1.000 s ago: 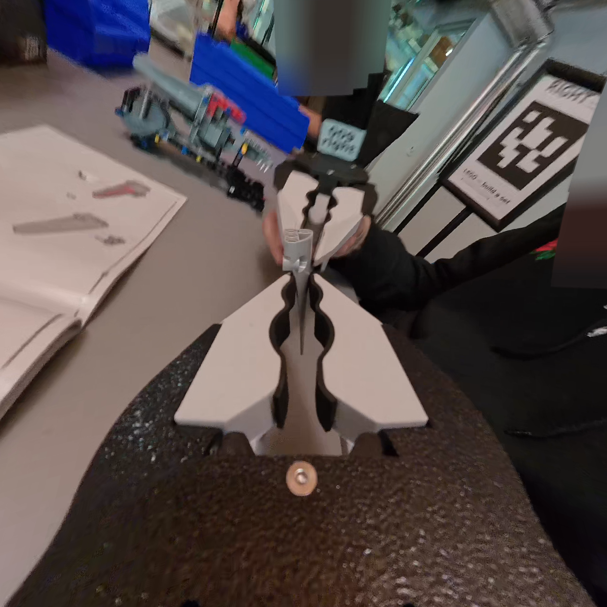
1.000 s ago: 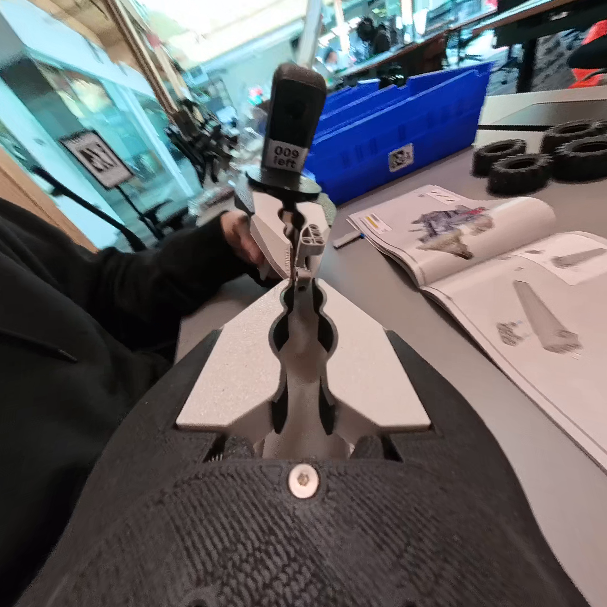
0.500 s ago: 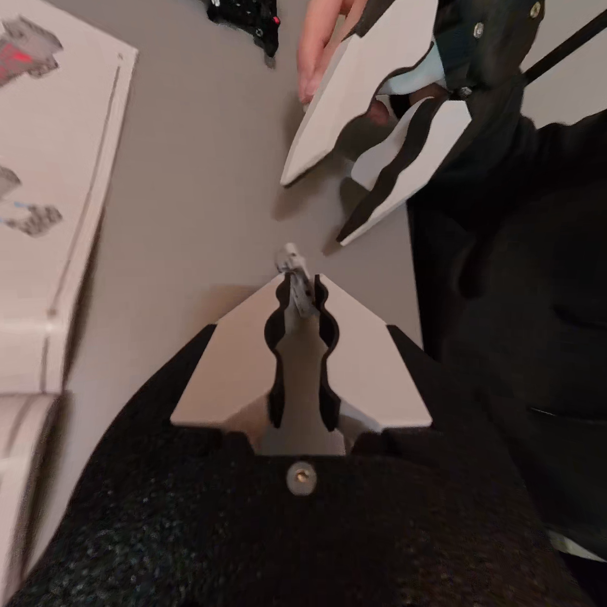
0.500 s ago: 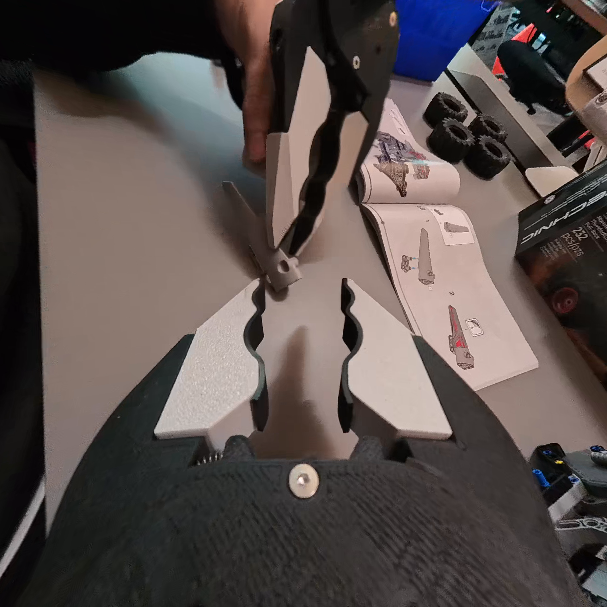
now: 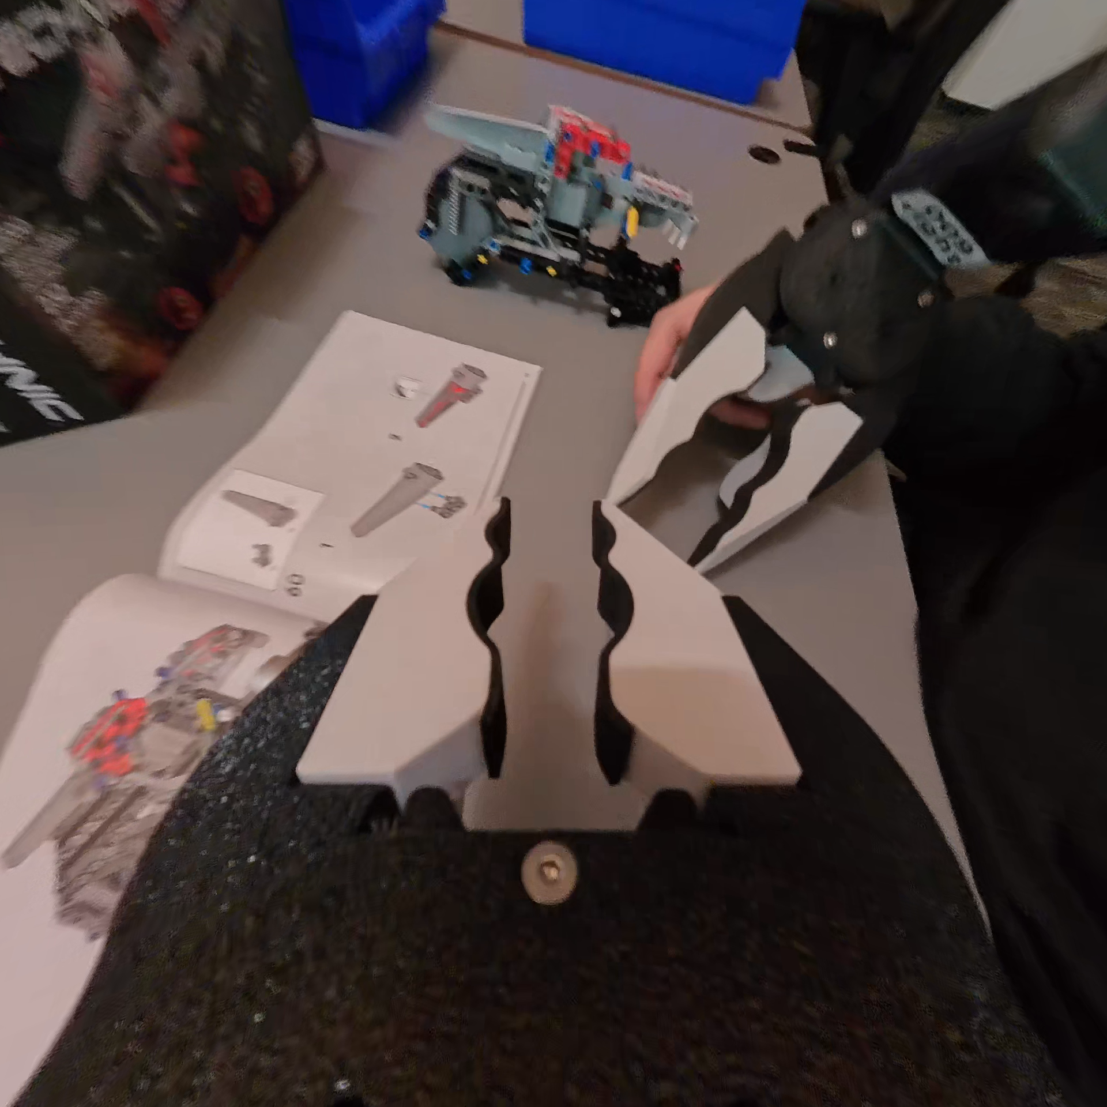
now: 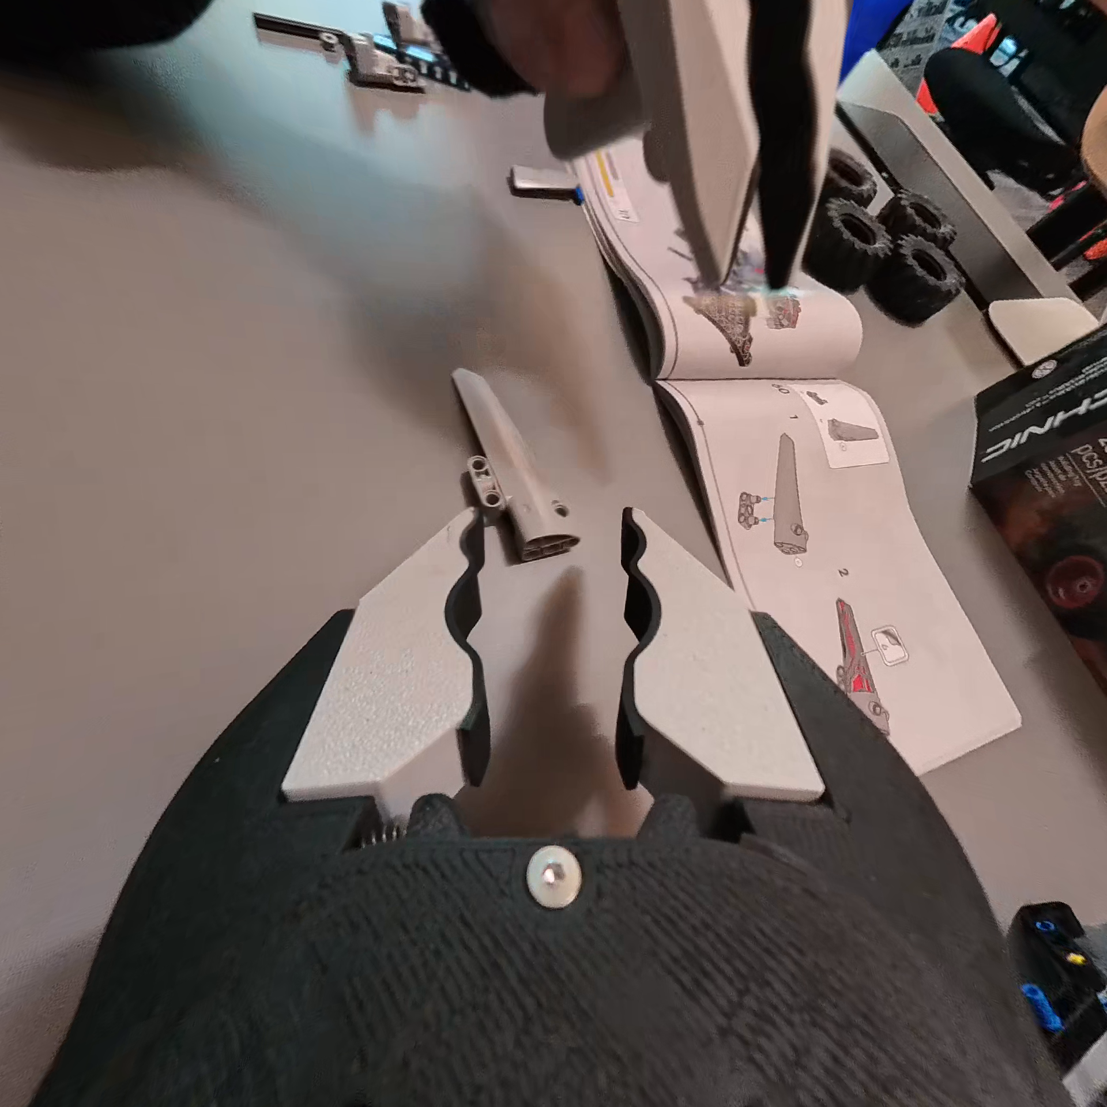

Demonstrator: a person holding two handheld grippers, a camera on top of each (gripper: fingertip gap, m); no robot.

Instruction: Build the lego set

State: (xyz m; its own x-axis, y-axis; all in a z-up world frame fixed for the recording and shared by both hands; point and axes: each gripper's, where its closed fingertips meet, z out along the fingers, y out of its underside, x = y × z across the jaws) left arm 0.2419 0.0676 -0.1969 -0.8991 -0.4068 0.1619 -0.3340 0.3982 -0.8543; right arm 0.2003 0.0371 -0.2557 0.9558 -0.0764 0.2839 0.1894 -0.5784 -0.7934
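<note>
Both claws are empty right now. The right claw [image 6: 551, 515] is spread wide just short of the long tapered grey plastic lego panel [image 6: 509, 461], which lies flat on the grey bench [image 6: 239, 359] with a small grey connector piece [image 6: 484, 476] pinned to its side. The left claw [image 5: 550, 509] is open too, hovering over the open white instruction booklet [image 5: 359, 455]. The half-built grey and red lego vehicle [image 5: 557, 203] sits well apart at the back. Looks like a between-steps moment: I'd guess the next move is checking the booklet, then re-gripping the panel by its thick end.
</note>
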